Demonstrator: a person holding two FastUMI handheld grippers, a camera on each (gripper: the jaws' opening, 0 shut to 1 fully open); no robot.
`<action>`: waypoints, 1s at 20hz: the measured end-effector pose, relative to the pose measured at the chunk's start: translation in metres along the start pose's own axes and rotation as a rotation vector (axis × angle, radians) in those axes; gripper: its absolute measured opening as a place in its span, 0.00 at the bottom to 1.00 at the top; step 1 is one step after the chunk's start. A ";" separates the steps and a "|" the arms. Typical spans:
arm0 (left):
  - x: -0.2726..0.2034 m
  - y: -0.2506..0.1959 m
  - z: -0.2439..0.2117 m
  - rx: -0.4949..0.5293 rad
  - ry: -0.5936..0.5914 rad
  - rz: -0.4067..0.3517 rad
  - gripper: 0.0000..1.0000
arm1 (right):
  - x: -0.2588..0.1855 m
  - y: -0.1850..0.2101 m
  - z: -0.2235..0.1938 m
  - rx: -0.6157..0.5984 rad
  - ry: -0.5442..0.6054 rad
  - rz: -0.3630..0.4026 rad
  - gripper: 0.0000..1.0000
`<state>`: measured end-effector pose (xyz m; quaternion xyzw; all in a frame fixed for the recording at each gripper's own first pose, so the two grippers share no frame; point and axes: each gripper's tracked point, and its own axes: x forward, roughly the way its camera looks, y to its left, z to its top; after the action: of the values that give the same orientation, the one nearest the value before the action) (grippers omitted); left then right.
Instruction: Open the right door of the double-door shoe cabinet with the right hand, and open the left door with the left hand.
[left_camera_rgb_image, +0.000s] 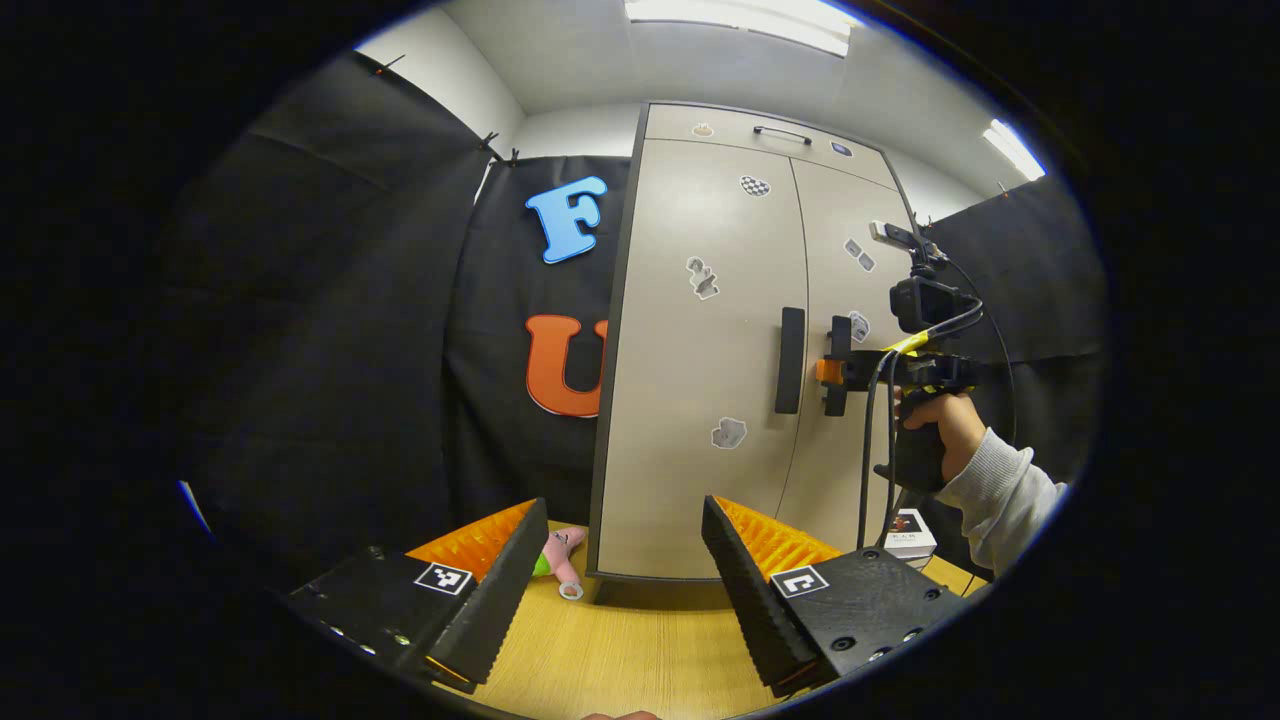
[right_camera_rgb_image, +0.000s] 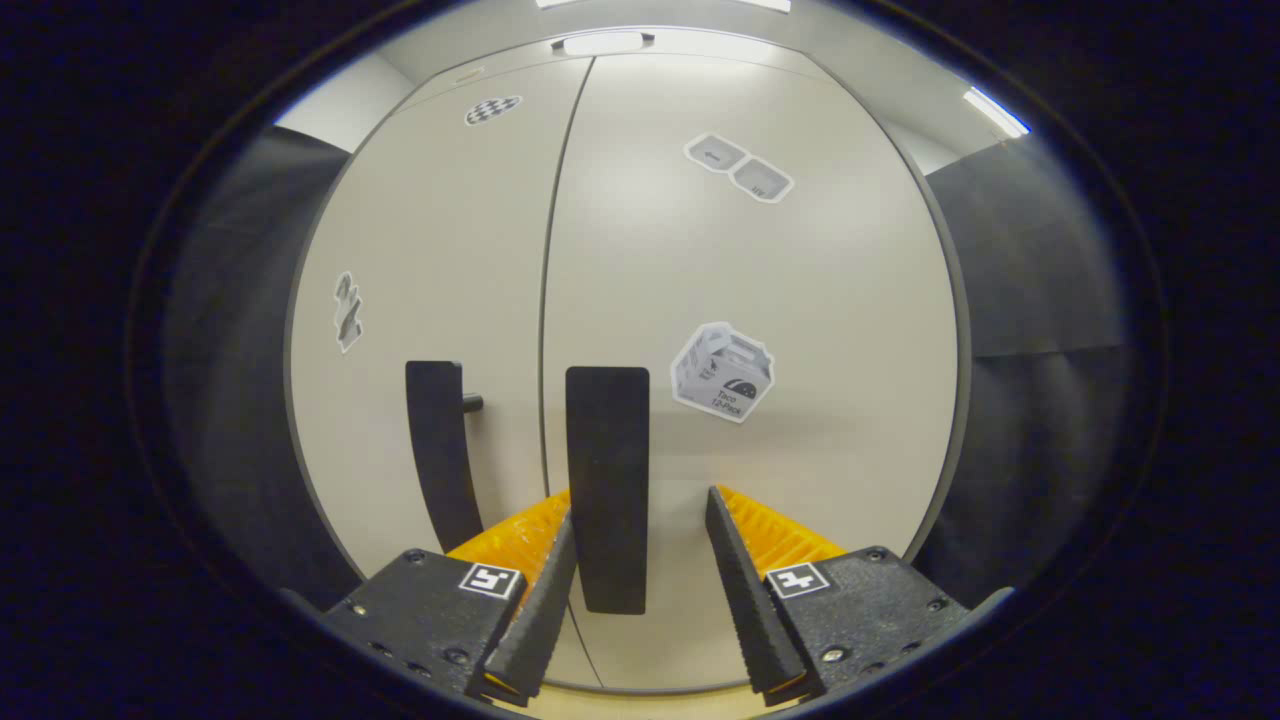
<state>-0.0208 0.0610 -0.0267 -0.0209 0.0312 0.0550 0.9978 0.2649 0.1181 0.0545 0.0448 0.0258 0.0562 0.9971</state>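
Observation:
The beige shoe cabinet (left_camera_rgb_image: 700, 330) stands on the table with both doors closed. Each door has a black vertical handle at the centre seam. In the right gripper view, the right door's handle (right_camera_rgb_image: 607, 470) stands between the fingers of my right gripper (right_camera_rgb_image: 640, 505), which is open. One finger lies against the handle and a gap remains on the other side. The left door's handle (right_camera_rgb_image: 437, 450) is just beside it. In the left gripper view, my left gripper (left_camera_rgb_image: 625, 510) is open and empty, well back from the left handle (left_camera_rgb_image: 790, 360). A hand (left_camera_rgb_image: 940, 430) holds the right gripper (left_camera_rgb_image: 835, 372) at the right handle (left_camera_rgb_image: 840, 335).
The cabinet rests on a wooden table (left_camera_rgb_image: 620, 650). A pink and green toy (left_camera_rgb_image: 560, 560) lies by its left front corner. A small box (left_camera_rgb_image: 908, 535) sits at its right front. A drawer with a handle (left_camera_rgb_image: 782, 133) tops the cabinet. Black cloth walls stand close on both sides.

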 end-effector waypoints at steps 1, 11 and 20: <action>0.000 -0.001 0.001 -0.002 0.000 -0.004 0.93 | 0.002 0.011 -0.006 0.028 0.019 0.052 0.69; 0.001 0.000 0.004 -0.015 -0.008 0.001 0.93 | -0.016 0.007 0.000 0.011 -0.034 0.060 0.30; 0.000 -0.003 0.006 -0.011 -0.011 -0.005 0.93 | -0.068 -0.005 0.000 -0.004 0.006 0.128 0.30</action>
<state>-0.0196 0.0587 -0.0203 -0.0264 0.0253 0.0530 0.9979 0.1975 0.1052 0.0567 0.0443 0.0259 0.1201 0.9914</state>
